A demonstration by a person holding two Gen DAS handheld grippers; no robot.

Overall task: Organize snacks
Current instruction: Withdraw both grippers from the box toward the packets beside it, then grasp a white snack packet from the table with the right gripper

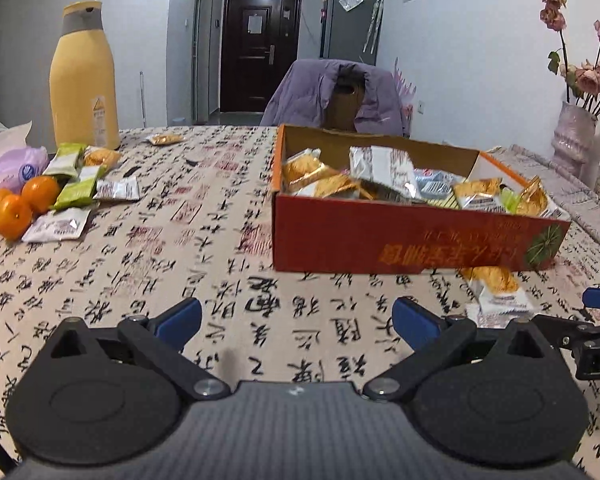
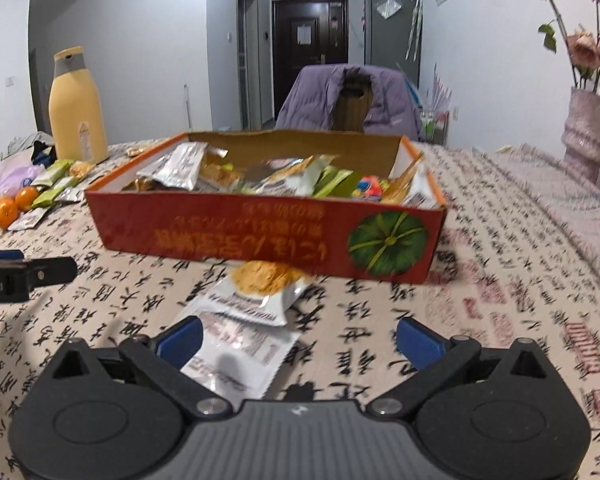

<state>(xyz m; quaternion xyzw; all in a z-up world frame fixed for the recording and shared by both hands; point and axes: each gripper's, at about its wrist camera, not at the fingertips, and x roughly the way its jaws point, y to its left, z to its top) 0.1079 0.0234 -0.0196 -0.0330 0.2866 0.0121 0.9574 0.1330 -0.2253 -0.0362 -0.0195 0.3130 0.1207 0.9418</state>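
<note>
Loose pile, far left: green packets [image 1: 76, 184], white packets [image 1: 58, 226] and a few oranges [image 1: 16, 208] lie bunched on the table [image 1: 180, 240] just in front of the yellow flask [image 1: 85, 76], beside a pack of tissues [image 1: 8, 164]. I judge these are waiting their turn for the box.

Stray packet: one small gold packet [image 1: 165, 139] sits alone farther back, near the flask's base.

My left tool [image 1: 296, 318]: fingers spread wide, nothing between them, hovering low over bare tablecloth. I judge it is free for the next pick.

Box [image 1: 400, 240]: the red cardboard box stands near the middle of the table, open on top and already heaped with gold, silver and green packets, so it is plainly the collecting place.

Packets by the box: an orange-and-white packet [image 2: 260, 292] lies right against the box's near wall, overlapping a white packet [image 2: 240, 356] nearer me.

My right tool [image 2: 300, 338]: fingers spread, gripping nothing; its left finger sits over the white packet. I judge this is my line-up to pinch that packet next.

Far right: a vase of dried roses [image 2: 586, 128], well apart from the work.
</note>
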